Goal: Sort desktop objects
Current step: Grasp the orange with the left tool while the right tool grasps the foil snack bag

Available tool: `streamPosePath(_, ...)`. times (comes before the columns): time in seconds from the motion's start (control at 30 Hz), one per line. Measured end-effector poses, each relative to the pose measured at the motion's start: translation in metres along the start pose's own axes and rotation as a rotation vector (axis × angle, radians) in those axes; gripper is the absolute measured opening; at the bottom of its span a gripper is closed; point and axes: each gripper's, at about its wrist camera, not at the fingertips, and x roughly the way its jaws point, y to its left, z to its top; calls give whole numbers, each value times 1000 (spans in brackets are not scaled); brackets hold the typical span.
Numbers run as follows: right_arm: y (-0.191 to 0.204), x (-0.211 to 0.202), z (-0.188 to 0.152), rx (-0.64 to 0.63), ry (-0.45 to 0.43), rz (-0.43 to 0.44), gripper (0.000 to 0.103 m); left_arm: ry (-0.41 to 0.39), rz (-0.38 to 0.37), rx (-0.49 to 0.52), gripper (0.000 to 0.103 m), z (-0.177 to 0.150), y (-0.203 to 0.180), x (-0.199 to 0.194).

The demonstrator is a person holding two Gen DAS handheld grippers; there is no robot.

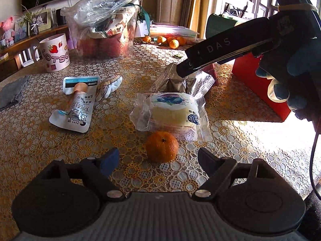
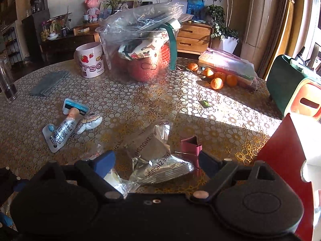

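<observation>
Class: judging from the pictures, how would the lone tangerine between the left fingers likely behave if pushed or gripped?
The tangerine is round and sits free on the tablecloth, so a push would probably roll it. Its dimpled peel looks grippable, not slippery. It likely gives slightly; a hard squeeze might bruise it.

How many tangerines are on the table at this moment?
5. One tangerine lies just ahead of the open left gripper; four sit grouped at the far side by the clear case. Others may be hidden.

Glossy foil packet (image 2: 158, 158); clear plastic cake wrapper (image 1: 170, 116); lace-patterned tablecloth (image 1: 40, 140).
</observation>
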Motion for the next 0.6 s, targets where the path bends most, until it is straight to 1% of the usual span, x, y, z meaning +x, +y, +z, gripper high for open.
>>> streamPosePath(0.1,7,10,5,-25,3,7,90,-2,4,6,85,1,0,4)
streamPosePath(0.3,8,33,10,-17,39,20,87,-1,4,6,85,2,2,11)
streamPosePath(0.43,5,45,9,-8,69,26,82,0,7,1,85,2,3,15)
streamPosePath(0.57,4,54,5,-15,90,22,82,-8,8,-6,85,1,3,16)
streamPosePath(0.6,4,57,3,-10,97,20,80,-10,8,-7,85,1,3,16)
